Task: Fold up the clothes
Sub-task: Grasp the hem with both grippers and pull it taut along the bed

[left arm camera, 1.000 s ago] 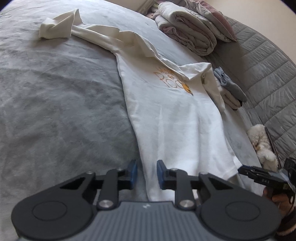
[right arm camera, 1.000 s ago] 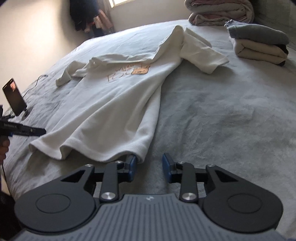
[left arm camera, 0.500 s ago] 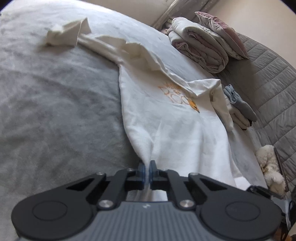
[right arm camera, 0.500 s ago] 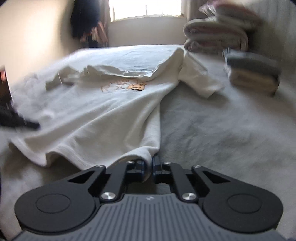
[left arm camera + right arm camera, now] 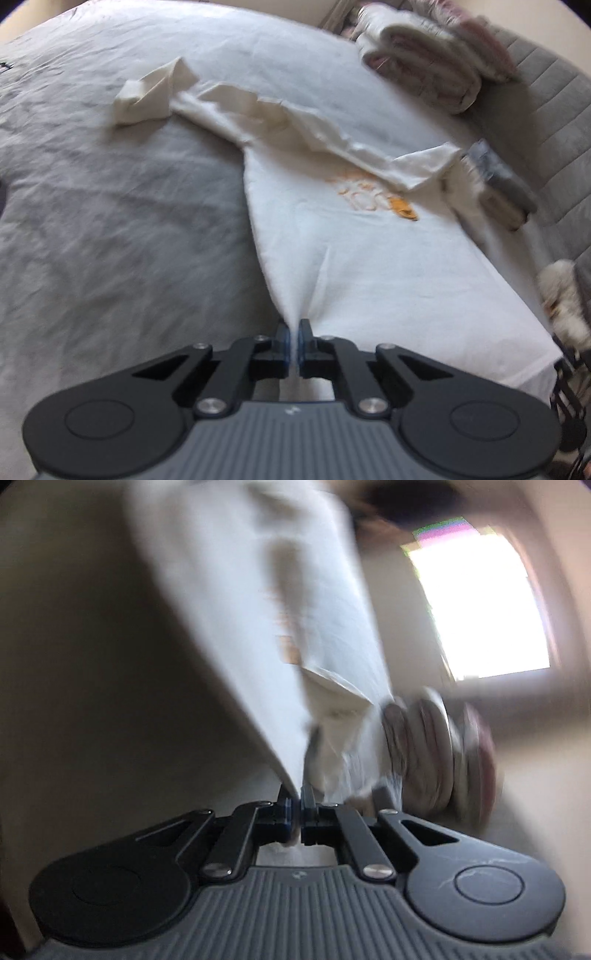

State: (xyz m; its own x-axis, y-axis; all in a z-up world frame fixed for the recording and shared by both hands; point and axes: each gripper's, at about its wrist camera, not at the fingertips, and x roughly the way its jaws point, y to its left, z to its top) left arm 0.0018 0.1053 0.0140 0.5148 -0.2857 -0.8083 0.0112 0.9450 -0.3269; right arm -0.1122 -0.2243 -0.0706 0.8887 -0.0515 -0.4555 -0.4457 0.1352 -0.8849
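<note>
A white T-shirt (image 5: 369, 258) with an orange print lies spread on the grey bed (image 5: 110, 221), sleeves far from me. My left gripper (image 5: 294, 328) is shut on the shirt's near hem corner, and the cloth rises in a taut crease toward it. In the right wrist view the picture is rolled on its side and blurred. There my right gripper (image 5: 295, 801) is shut on the other hem corner of the T-shirt (image 5: 258, 609), which stretches away from the jaws.
A stack of folded blankets (image 5: 424, 62) sits at the bed's far end, also seen blurred as blankets (image 5: 443, 753). A small pile of folded clothes (image 5: 495, 184) lies by the grey quilted headboard (image 5: 546, 122). A white plush toy (image 5: 561, 299) lies at the right. A bright window (image 5: 480, 609) shows.
Both grippers went from open beside the hem to shut on it. The left one lifted its corner, tenting the cloth. The right one rolled onto its side, pulling the shirt with it.
</note>
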